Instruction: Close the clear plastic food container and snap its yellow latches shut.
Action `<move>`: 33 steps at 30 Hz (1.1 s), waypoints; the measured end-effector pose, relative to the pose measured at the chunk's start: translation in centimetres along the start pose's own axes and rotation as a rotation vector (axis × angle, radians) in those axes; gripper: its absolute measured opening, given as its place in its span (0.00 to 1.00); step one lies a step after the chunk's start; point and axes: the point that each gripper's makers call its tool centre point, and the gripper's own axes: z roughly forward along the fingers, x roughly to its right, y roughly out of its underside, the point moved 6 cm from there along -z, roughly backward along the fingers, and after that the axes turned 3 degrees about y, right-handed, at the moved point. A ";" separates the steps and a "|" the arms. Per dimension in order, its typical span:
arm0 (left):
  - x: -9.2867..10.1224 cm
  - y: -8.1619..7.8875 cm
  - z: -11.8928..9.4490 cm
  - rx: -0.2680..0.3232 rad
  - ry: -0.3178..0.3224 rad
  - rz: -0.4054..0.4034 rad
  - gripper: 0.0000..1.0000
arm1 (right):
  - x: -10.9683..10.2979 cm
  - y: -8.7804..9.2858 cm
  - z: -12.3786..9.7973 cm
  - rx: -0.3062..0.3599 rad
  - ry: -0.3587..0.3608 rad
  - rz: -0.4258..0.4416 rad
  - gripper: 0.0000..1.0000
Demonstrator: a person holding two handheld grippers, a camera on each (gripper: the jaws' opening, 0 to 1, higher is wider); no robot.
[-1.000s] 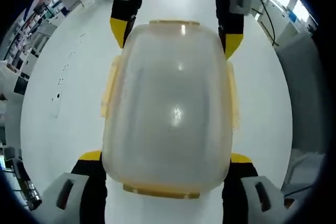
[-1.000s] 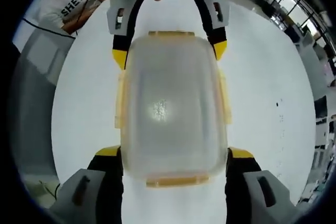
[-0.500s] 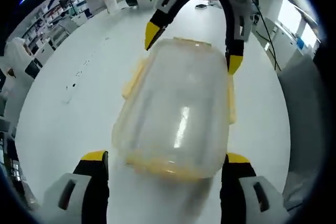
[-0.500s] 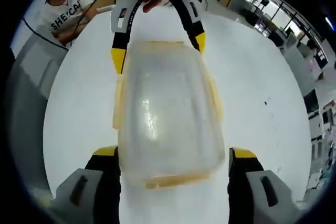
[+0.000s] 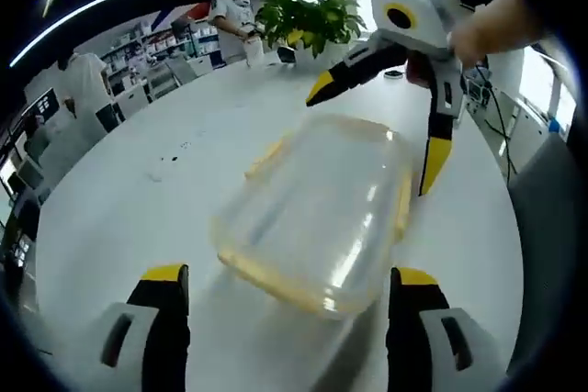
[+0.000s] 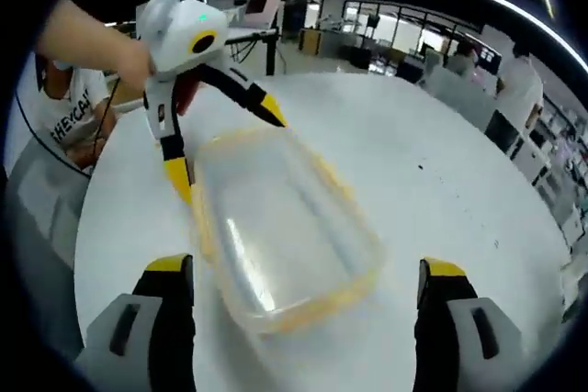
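Left hand-held gripper (image 5: 285,284): jaws spread wide apart, yellow tips at either side of the near end of the container (image 5: 317,208), not clamped on it. In the left gripper view the container lies between the tips and beyond them, on the white bench (image 5: 138,199), its long axis angled up and to the right. The picture is blurred, so contact between tips and container cannot be judged.

Right hand-held gripper (image 6: 308,284): jaws likewise wide apart, tips flanking the near end of the container (image 6: 280,227) without gripping it. In the right gripper view the left hand-held gripper (image 6: 225,149) sits at the far end, jaws open, one yellow tip beside the far left corner and the other above the far edge. A hand (image 6: 96,39) holds it.

In the left gripper view the right hand-held gripper (image 5: 377,135) stands at the far end in the same manner, held by a hand (image 5: 491,25).

Container: clear, with yellow trim along its edges. Whether the lid is seated or the latches are shut cannot be told.

A plant (image 5: 308,20) stands at the far bench edge.
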 end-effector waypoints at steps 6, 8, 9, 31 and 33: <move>1.2 0.1 -0.1 0.081 0.004 -0.068 0.99 | -1.3 -0.2 -0.2 0.102 -0.044 0.093 1.00; 1.4 0.5 -0.1 0.095 0.011 -0.095 0.99 | -1.5 0.1 -0.4 0.105 -0.038 0.113 1.00; 1.6 0.5 -0.1 0.105 0.010 -0.108 0.99 | -1.7 0.2 -0.4 0.110 -0.039 0.126 1.00; 4.9 2.5 -1.6 0.264 -0.054 -0.346 0.99 | -4.1 2.6 -2.3 0.235 0.072 0.313 1.00; 4.9 2.4 -1.9 0.287 -0.072 -0.366 0.99 | -4.1 2.5 -2.6 0.263 0.088 0.334 1.00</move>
